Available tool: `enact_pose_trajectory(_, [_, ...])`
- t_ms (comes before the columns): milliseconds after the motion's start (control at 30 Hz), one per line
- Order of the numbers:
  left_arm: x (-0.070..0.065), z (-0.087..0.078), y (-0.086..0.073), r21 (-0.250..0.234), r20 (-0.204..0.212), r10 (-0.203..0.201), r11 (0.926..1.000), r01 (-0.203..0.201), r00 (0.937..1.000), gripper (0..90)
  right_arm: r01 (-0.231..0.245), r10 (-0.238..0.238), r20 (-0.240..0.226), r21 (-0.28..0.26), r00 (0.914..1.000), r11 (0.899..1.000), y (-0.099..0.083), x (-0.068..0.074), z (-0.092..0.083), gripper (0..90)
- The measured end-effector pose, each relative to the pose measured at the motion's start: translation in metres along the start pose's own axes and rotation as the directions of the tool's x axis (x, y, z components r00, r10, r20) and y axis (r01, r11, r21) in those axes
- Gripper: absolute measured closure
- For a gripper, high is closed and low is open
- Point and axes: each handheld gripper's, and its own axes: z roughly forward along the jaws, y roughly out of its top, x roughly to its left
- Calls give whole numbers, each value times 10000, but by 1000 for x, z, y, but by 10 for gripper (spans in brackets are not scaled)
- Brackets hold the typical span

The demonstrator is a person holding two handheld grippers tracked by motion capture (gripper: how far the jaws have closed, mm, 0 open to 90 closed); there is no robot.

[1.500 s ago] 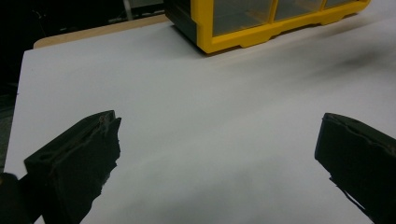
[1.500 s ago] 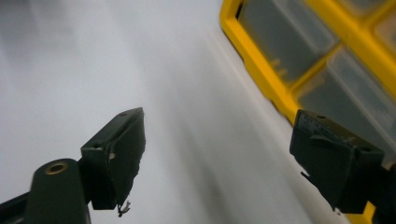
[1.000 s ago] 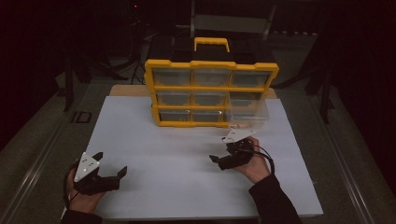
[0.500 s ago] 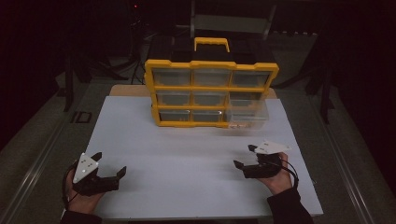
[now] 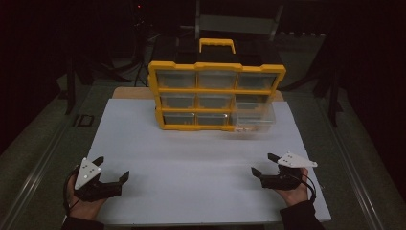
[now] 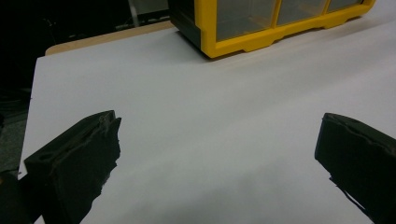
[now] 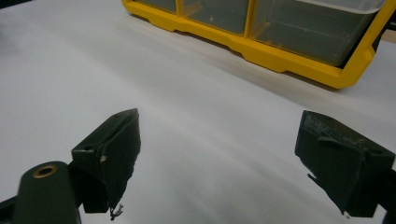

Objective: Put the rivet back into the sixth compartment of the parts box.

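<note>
Black left tongs [image 5: 113, 168] rest low at the near left corner of the desk [image 5: 201, 158], jaws spread wide with nothing between them; the left gripper view shows bare white surface in the gap. Right tongs [image 5: 265, 164] sit at the near right, jaws likewise apart and empty, held in a hand [image 5: 293, 190] whose sleeve enters from the bottom edge. Both point toward the far side. Well beyond them, at the back middle of the desk, stands a yellow organiser [image 5: 215, 96] with clear drawers. Its lower right drawer [image 5: 253, 117] juts out from the frame, nearer the right tongs than the left.
</note>
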Motion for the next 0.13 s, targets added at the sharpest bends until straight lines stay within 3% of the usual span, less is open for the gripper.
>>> enact_pose_trajectory(133, [-1, 0, 0, 29, -9, 36, 10000, -36, 10000, 8, 108, -108, 4, -16, 9999, 9999, 0, 0, 1, 135])
